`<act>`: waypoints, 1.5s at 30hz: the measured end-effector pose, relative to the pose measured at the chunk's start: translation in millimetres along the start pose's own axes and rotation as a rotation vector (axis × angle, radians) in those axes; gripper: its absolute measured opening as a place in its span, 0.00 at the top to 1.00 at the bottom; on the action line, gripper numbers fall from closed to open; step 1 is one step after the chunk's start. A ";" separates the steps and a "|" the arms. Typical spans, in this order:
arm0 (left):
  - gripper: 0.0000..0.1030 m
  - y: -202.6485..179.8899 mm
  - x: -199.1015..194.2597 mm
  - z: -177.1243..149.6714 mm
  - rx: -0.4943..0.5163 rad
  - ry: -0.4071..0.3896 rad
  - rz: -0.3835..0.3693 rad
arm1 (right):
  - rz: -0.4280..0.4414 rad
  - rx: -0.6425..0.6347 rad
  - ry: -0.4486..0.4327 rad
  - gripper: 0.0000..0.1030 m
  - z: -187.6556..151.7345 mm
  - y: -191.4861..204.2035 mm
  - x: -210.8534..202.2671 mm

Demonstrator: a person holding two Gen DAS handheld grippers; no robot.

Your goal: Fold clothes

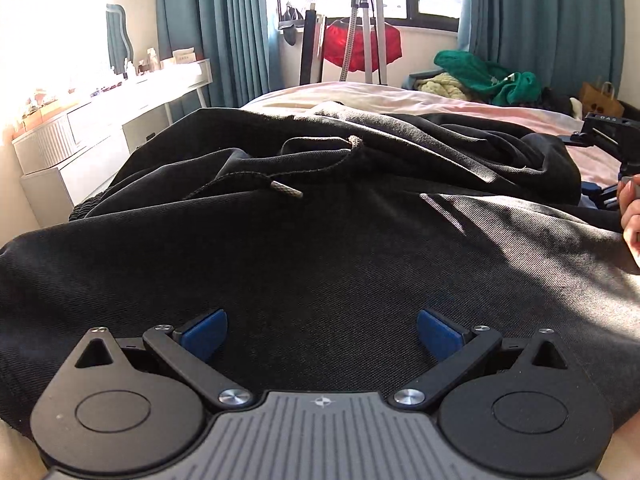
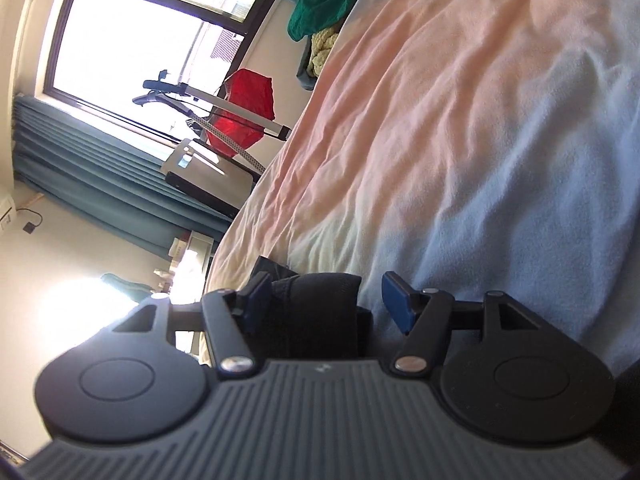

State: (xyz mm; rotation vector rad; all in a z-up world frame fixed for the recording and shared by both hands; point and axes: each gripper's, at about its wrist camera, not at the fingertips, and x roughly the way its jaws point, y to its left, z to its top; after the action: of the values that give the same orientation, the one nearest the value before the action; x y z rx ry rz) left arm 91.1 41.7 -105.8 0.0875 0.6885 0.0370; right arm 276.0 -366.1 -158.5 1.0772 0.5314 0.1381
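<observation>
A black hoodie (image 1: 320,248) lies spread over the bed and fills most of the left wrist view; its drawstring (image 1: 286,191) with a silvery tip rests on the folds. My left gripper (image 1: 322,320) hovers low over the near part of the hoodie, open, with nothing between its blue pads (image 1: 204,332). My right gripper (image 2: 326,288) is rolled on its side and open. A bunched edge of the black hoodie (image 2: 316,312) sits between its fingers, close to the left pad and apart from the right one. The right gripper's body (image 1: 600,136) and a hand (image 1: 630,216) show at the right edge.
The bed sheet (image 2: 460,140) is pink, cream and pale blue. A green garment (image 1: 480,72) and a knitted cream piece lie at the far corner. Beyond the bed stand a red garment on a steamer stand (image 1: 360,44), teal curtains and a white desk (image 1: 100,120) on the left.
</observation>
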 end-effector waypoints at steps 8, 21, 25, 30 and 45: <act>0.01 7.4 -3.3 2.5 -0.032 -0.041 -0.022 | -0.015 -0.209 -0.014 0.86 -20.4 45.1 -4.4; 0.01 27.4 -32.4 9.5 -0.143 -0.126 0.047 | 0.112 -0.606 0.186 0.86 -113.4 134.7 -48.0; 0.01 30.8 -38.3 7.1 -0.153 -0.132 0.062 | 0.107 -0.628 0.313 0.85 -140.3 138.3 -44.5; 0.00 33.8 -37.8 6.6 -0.175 -0.124 0.048 | 0.136 -0.574 0.408 0.65 -151.5 140.1 -51.3; 0.00 15.2 -34.9 5.5 -0.165 -0.105 -0.002 | 0.152 0.336 0.313 0.23 -66.1 32.8 -33.0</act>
State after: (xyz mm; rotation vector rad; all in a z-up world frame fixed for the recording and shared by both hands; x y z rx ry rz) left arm 67.6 54.3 -78.1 -0.0694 0.5784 0.0868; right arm 220.7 -309.3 -142.6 1.4358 0.7726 0.3645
